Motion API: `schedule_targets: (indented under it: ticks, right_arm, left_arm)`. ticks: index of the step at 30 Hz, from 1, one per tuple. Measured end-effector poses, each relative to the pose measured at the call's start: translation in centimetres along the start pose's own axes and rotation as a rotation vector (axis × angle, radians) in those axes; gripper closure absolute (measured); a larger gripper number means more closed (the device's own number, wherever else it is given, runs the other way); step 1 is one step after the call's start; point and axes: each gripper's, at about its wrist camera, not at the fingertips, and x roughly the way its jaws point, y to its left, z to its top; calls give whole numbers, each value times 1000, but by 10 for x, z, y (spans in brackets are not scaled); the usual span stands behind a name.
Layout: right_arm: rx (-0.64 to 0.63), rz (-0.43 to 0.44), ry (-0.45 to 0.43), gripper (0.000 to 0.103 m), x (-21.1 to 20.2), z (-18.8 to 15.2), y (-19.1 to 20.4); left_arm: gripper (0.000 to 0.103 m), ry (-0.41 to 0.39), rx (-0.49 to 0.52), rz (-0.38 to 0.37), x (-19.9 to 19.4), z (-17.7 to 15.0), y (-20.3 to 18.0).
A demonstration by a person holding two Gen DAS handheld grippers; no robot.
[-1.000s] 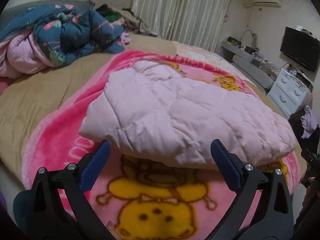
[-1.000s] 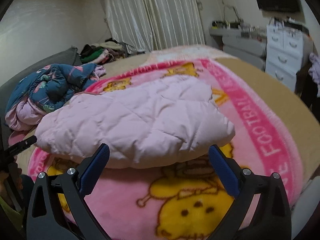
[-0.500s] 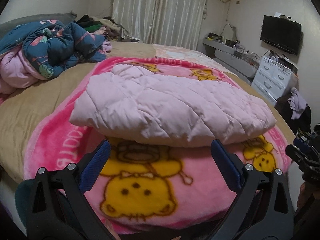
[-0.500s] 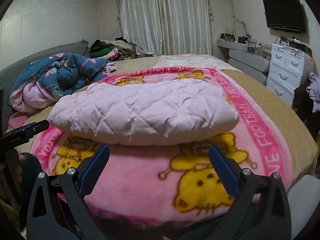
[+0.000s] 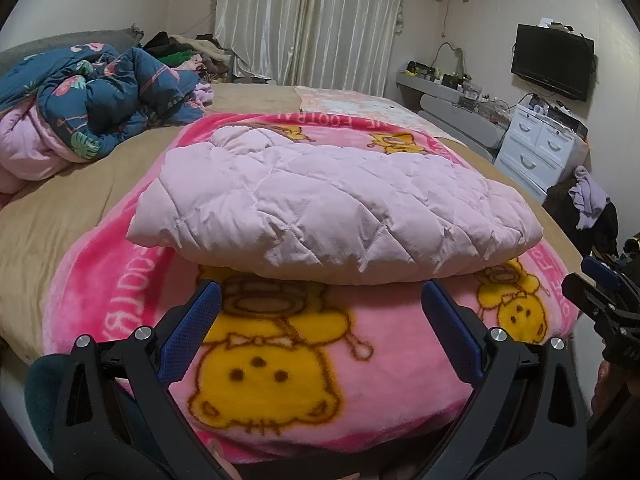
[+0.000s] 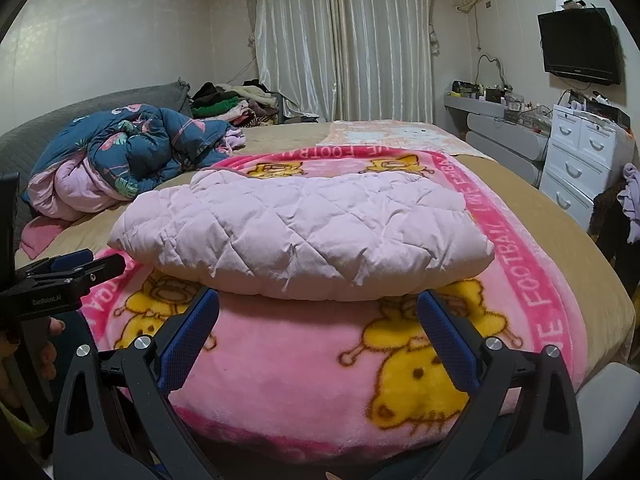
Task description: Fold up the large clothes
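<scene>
— Left tool (image 5: 320,304)?
— Spread wide, nothing between the blue pads (image 5: 192,336). Held low at the near edge of the bed (image 5: 80,184), short of the garment, touching nothing.
— Right tool (image 6: 318,312)?
— Same: wide apart, empty, also at the near edge. Seen from the left wrist view as a dark clamp at far right; left one likewise visible at the left edge of the right wrist view, with fingers of a hand (image 6: 48,340) under it.
— Task's thing?
— Pale pink quilted jacket (image 5: 332,208), folded into a thick puffy bundle. Lying on the pink cartoon blanket (image 5: 272,368), roughly centred, near edge overhanging a yellow cartoon figure.
— Around it?
— Blanket spread over the tan bed cover. Blue floral duvet (image 5: 96,100) bunched at far left, well apart from the jacket. Heap of clothes (image 6: 232,104) beyond it by the curtains (image 6: 344,40). White drawers (image 6: 580,152) and wall television (image 6: 578,46) at right.
</scene>
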Motion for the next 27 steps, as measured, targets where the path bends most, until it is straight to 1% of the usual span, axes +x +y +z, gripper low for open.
schedule_targets:
  ticks: [27]
  right_arm:
    - [-3,2,11,4,4,0,2]
  left_arm:
    - [9,-4,6,23,2,1,2]
